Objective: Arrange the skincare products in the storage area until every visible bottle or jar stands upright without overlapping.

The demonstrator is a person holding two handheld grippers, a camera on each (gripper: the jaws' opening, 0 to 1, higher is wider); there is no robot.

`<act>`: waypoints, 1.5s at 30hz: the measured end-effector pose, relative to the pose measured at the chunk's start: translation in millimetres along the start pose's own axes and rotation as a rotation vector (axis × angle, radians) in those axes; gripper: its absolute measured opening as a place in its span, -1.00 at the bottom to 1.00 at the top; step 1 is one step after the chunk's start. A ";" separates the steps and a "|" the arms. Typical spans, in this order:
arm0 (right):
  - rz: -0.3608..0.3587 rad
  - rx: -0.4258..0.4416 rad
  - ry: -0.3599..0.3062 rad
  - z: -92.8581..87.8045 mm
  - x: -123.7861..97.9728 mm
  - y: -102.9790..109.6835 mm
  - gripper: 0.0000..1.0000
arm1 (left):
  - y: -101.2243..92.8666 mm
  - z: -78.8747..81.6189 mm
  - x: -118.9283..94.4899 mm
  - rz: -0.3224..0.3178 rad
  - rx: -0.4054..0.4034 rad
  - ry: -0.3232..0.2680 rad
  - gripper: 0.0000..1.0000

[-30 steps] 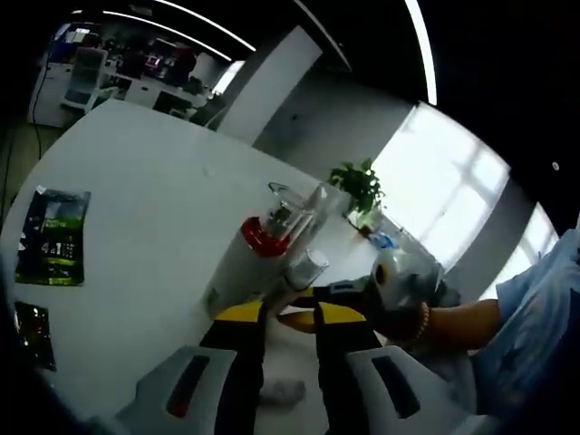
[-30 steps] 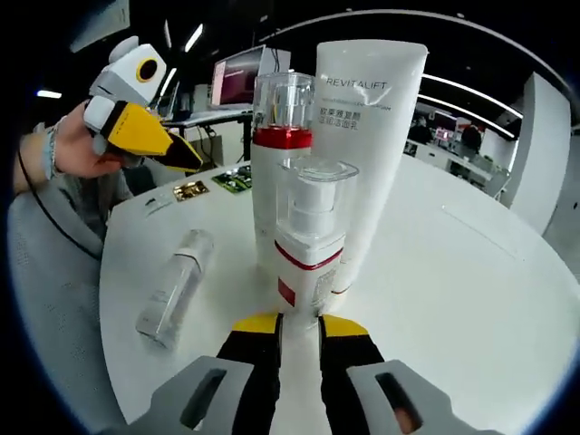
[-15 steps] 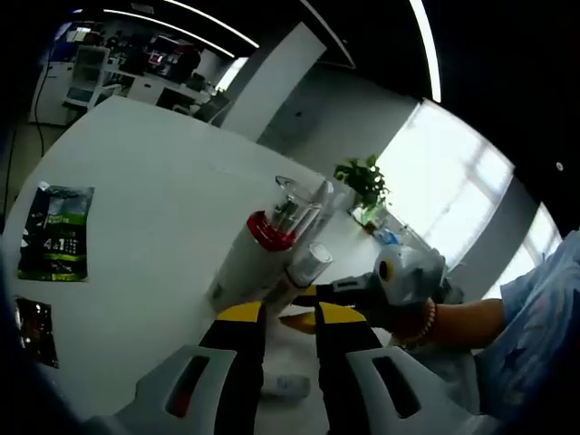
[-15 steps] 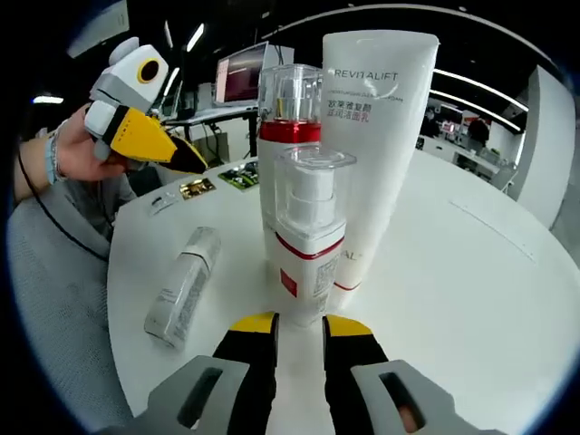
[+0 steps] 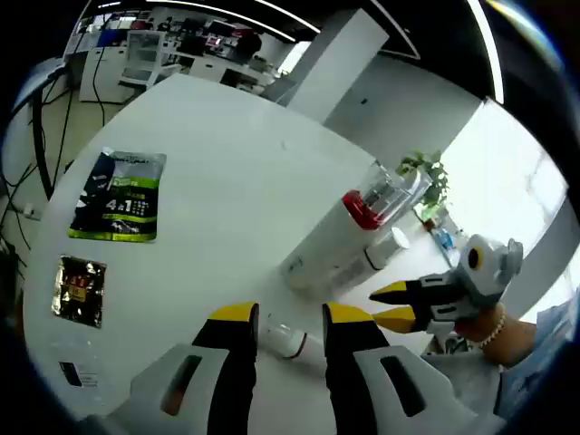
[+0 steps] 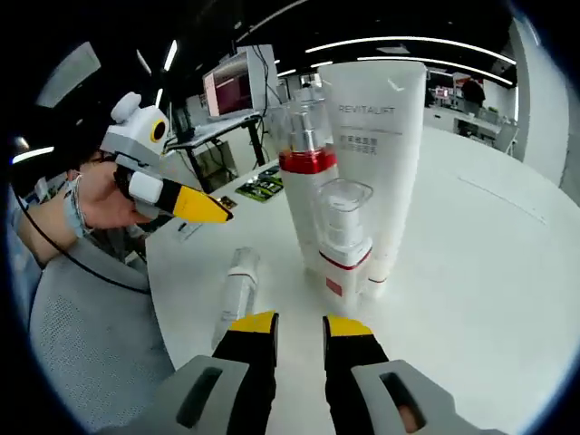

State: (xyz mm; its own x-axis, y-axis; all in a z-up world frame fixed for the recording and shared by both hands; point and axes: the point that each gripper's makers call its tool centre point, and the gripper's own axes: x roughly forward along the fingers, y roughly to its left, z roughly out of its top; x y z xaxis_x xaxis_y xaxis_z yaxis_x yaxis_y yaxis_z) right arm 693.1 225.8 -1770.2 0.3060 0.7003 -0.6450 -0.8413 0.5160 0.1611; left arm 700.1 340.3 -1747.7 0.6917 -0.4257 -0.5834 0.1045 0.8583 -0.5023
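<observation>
— What do we see in the left gripper view?

— Our left gripper [image 5: 282,314] hangs over the white table [image 5: 208,190], its yellow-tipped jaws parted with nothing clamped. Between the tips lies a small clear bottle [image 5: 288,339], flat on its side on the table. Further on we see the tall white tube [image 5: 331,263], the pump bottle with the red collar [image 5: 370,201] and the smaller capped bottle [image 5: 384,248], bunched together. A green sachet [image 5: 120,195] and a small dark sachet [image 5: 80,290] lie well apart from them on the table. The right gripper [image 5: 410,304] comes in from the right, held by a hand [image 5: 494,333] with a beaded bracelet.

— And the right gripper view?

— Our right gripper [image 6: 291,323] is also parted and holds nothing; its tips sit just short of the upright group. The white tube [image 6: 385,163] stands on its cap, the red-collared pump bottle [image 6: 308,181] stands beside it, and the smaller capped bottle [image 6: 343,245] stands in front, touching or nearly touching both; we cannot tell which. The clear bottle [image 6: 235,292] lies on its side on the table [image 6: 489,263], beside the right gripper's left jaw. The left gripper [image 6: 203,207] shows above it, in a hand [image 6: 95,204]; its jaws look close together from here, though we cannot tell the gap from this angle.
</observation>
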 end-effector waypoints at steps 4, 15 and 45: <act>0.035 -0.042 0.043 -5.8 12.6 20.5 -0.70 | -5.6 -1.6 2.0 -0.019 -0.001 0.010 -0.48; -0.011 -0.097 0.127 -10.5 39.2 42.0 -0.52 | -6.1 -7.9 4.5 -0.008 0.018 0.038 -0.48; -0.044 -0.019 0.049 3.6 12.1 8.8 -0.70 | -12.5 -0.9 4.8 -0.041 0.066 0.015 -0.40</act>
State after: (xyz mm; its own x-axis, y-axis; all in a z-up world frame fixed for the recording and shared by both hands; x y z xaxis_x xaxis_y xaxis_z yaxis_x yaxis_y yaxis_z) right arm 691.0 240.6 -1773.9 0.3211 0.6520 -0.6869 -0.8361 0.5358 0.1178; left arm 701.4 327.3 -1744.8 0.6753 -0.4643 -0.5731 0.1794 0.8571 -0.4830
